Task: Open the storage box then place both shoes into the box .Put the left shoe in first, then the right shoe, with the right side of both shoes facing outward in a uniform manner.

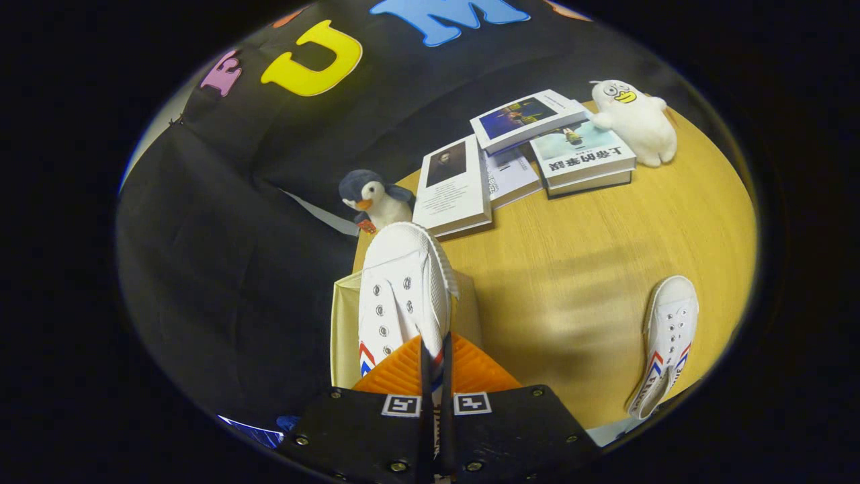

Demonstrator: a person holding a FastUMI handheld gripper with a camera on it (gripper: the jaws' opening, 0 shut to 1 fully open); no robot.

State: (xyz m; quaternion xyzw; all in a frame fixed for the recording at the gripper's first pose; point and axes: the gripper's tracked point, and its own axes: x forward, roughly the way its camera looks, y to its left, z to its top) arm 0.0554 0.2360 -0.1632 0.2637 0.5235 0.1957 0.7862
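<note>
White canvas shoe (403, 289) pinched in the gripper (437, 366)
Fingers clamped narrow on its side, over the beige storage box (344, 323); other shoe (668, 339) lies apart on the wooden table (578, 255).

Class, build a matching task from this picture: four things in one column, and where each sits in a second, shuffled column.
1. held shoe
2. second shoe
3. penguin toy
4. white duck toy

A. beside the stacked books
B. lying alone on the table
C. pinched by the hand-held gripper, over the box
D. at the table edge, beyond the held shoe

Pairs: 1-C, 2-B, 3-D, 4-A
</note>
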